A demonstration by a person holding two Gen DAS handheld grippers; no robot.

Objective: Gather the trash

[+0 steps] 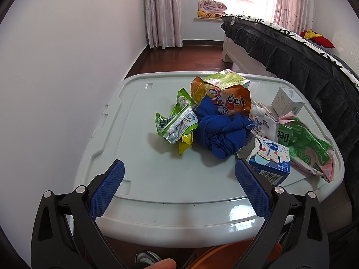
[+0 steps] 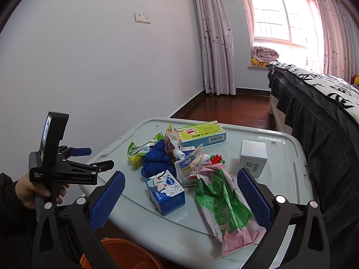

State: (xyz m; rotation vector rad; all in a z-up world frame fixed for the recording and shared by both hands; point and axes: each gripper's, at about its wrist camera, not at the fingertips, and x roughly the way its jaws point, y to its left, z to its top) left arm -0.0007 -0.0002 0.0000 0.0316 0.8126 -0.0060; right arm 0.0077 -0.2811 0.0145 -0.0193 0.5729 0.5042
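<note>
**A:** Entry, left gripper: jaws spread wide, nothing between the blue pads; it sits low at the near edge of the white plastic lid; agree?

**B:** Agreed; right gripper likewise wide and empty; it hangs above the near right part of the lid; from its camera the left gripper shows at far left, held in the person's hand.

**A:** Trash location: all on the lid, heaped toward centre and right; crumpled blue cloth in the middle; green and silver wrappers touching its left side; orange spouted pouch lying over its far edge.

**B:** Nearer items: small blue carton with a cupcake print, just in front of the cloth; long green and pink wrapper beside it to the right, reaching the near edge; green flat box at the far side; white cube box standing apart at right.

**A:** Below the near lid edge: orange bucket, rim partly seen; contents cannot be told.

**B:** Surroundings: bed with dark cover to the right; curtained window beyond.
</note>
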